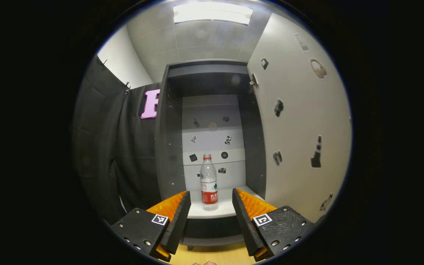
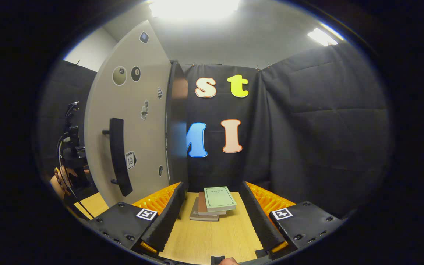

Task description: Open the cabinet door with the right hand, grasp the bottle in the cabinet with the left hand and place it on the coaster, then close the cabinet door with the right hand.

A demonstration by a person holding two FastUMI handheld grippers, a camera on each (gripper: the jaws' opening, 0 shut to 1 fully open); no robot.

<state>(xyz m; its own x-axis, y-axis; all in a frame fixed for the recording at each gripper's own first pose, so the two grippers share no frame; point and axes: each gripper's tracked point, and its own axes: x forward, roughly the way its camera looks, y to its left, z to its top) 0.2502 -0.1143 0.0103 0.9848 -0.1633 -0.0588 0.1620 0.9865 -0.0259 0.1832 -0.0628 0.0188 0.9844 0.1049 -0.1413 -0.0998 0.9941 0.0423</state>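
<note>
One bottle (image 1: 209, 183) stands upright on the pale shelf (image 1: 197, 210) inside the cabinet (image 1: 168, 140), red cap on top and a red label low down. Cabinet door (image 1: 300, 121) is swung wide open on the right, stickers all over it. Left gripper (image 1: 209, 206) sits in front of the shelf with its two fingers spread apart, the bottle showing between them but farther back, not touched. Right gripper (image 2: 212, 217) is also released, gripping nothing, over the wooden table (image 2: 212, 239). Three books (image 2: 212, 204) are stacked there (top one green). One long black handle (image 2: 118, 156) is on the door's outer face.
</note>
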